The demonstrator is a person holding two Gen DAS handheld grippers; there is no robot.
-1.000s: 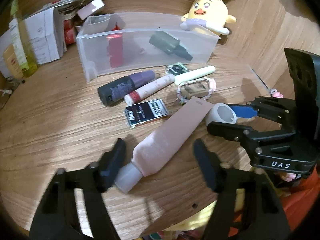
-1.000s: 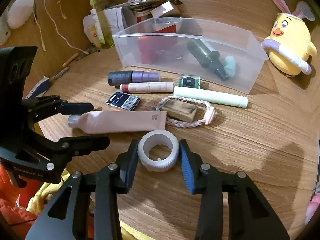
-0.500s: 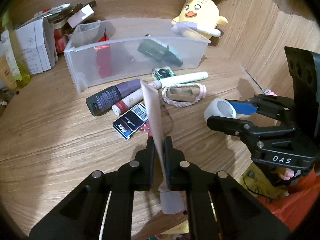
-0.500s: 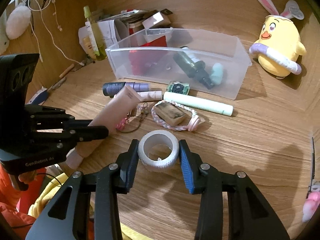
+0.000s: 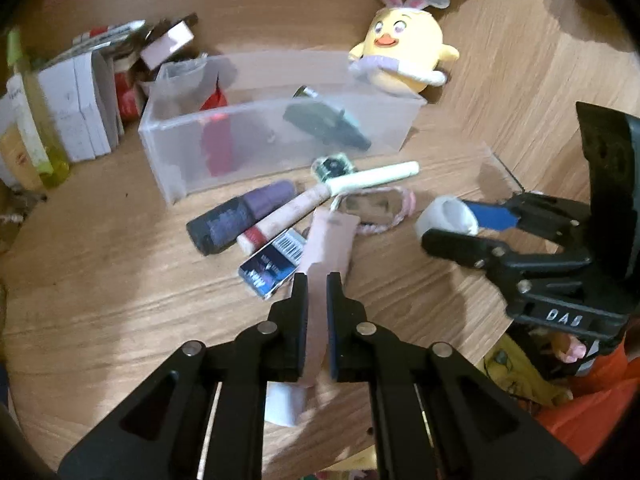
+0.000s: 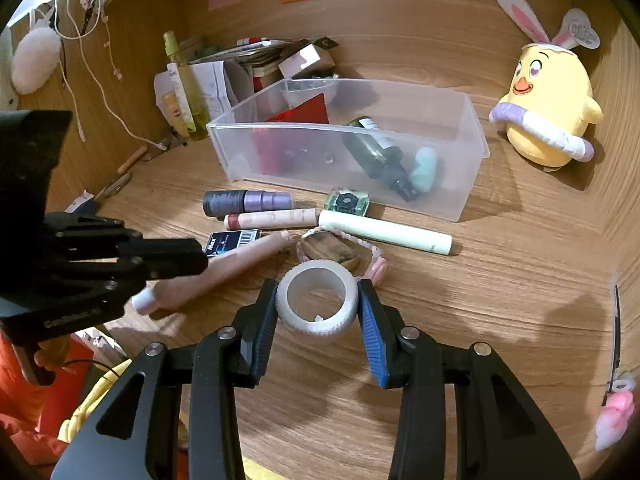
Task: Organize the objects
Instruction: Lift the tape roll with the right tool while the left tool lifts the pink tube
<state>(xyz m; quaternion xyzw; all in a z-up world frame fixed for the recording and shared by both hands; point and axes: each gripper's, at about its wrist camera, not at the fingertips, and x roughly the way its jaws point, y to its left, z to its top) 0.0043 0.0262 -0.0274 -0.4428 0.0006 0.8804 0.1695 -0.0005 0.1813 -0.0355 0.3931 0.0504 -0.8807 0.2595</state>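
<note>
Left claw (image 5: pixel 317 280) clenches the pink tube (image 5: pixel 328 248); right claw (image 6: pixel 318 304) grips the tape roll (image 6: pixel 316 302). Lift both clear, then lower into the upper-centre clear bin (image 6: pixel 464 200).

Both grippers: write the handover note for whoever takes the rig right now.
Left gripper: shut on the pink tube, lifted off the desk.
Right gripper: shut on the white tape roll.
Clear bin: already holds a dark bottle, a red item and a teal item.
Left on the desk: purple-capped tube, lip tube, pale green stick, black card, braided band.
</note>
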